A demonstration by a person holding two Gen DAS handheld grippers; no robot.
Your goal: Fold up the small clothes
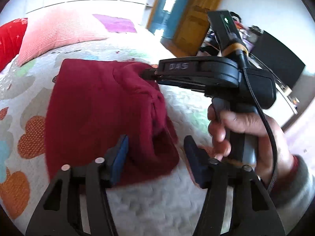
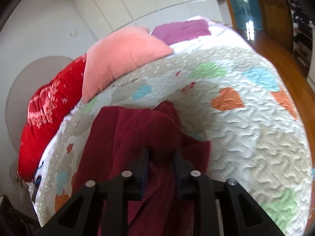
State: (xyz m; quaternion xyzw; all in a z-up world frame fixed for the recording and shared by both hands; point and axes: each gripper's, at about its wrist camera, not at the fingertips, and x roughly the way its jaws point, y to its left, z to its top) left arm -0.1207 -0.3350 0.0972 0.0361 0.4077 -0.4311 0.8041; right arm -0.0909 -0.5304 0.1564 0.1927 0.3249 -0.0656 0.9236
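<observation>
The right gripper is clamped on a fold of the maroon garment; the cloth bunches up between its two pads and spills down toward the camera. In the left wrist view the same gripper reaches in from the right, its tip buried in the garment's far right corner, with a hand wrapped round its grey handle and a grey sleeve behind it.

The left gripper hangs with jaws apart, nothing pinched: its left blue pad sits over the garment's near edge, while the right pad is over the quilt just beside the cloth.

The garment lies spread on the quilt, ahead of both pairs of jaws, its right side lifted and creased. Beyond it, at the far end of the bed, rest a pink pillow, a red pillow to its left and a purple cloth to its right. A wooden door stands beyond the bed.
</observation>
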